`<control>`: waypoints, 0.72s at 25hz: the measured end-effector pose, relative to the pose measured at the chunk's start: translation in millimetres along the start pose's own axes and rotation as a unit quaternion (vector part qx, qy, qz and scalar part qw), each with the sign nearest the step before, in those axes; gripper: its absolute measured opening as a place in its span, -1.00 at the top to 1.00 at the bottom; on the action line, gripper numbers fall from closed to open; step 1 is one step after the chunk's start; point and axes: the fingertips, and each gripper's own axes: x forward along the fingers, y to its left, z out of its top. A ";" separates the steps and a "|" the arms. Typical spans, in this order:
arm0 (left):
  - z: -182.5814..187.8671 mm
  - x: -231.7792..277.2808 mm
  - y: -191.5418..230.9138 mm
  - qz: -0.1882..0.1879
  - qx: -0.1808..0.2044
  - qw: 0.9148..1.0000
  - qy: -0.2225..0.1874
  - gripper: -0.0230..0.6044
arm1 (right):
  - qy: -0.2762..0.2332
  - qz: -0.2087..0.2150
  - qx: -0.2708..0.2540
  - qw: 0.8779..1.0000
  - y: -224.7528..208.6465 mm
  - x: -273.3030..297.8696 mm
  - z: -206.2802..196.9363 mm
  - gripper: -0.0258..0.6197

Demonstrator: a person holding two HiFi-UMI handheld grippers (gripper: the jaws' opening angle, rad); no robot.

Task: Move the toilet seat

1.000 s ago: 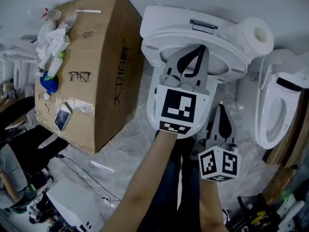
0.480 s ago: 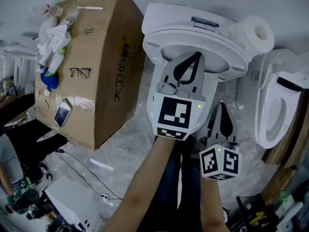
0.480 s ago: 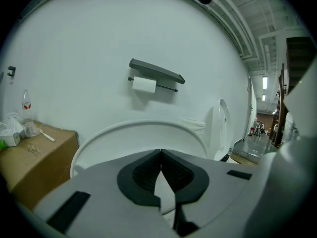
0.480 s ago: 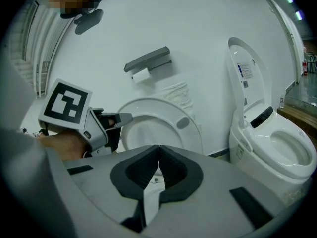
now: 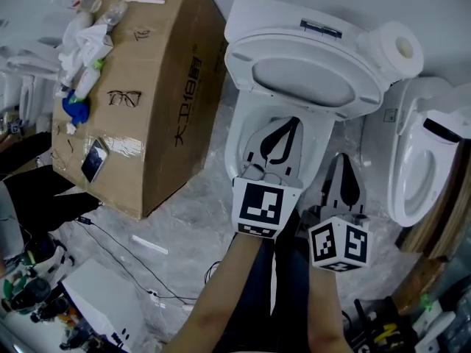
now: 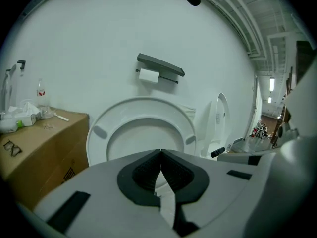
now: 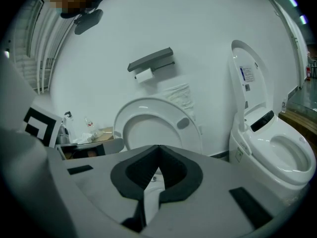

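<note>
Left gripper (image 5: 288,123): jaws together, nothing between them. It hovers over the bowl (image 5: 241,142), just short of the toilet seat (image 5: 305,79), not touching.

Right gripper (image 5: 343,160): likewise closed and empty, lower, near the bowl's front.

Seat stands raised, tilted back against the tank (image 5: 294,24), underside bumpers facing both grippers.

Judgement: lift looks complete; retreat step. If lowering follows, closed tips must hook the seat's top rim and draw it forward gently.

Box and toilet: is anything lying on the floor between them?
No. In the head view, only a narrow strip of bare floor separates the box from the toilet.
</note>
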 end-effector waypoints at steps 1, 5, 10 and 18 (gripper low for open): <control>-4.5 -3.9 -0.6 0.003 -0.005 1.000 0.003 0.88 | 0.001 0.001 -0.001 1.000 0.0 -0.9 -0.7 0.87; -17.4 -19.6 -2.9 0.012 -0.024 1.000 0.010 0.88 | 0.005 0.007 -0.005 1.000 3.5 -4.5 -3.6 0.87; -26.8 -34.9 -8.7 0.020 -0.026 0.999 0.014 0.88 | 0.011 0.017 -0.010 1.000 5.4 -8.9 -9.3 0.87; -36.3 -52.3 -19.3 0.025 -0.032 0.999 0.016 0.88 | 0.015 0.020 -0.015 1.000 1.4 -19.2 -16.9 0.87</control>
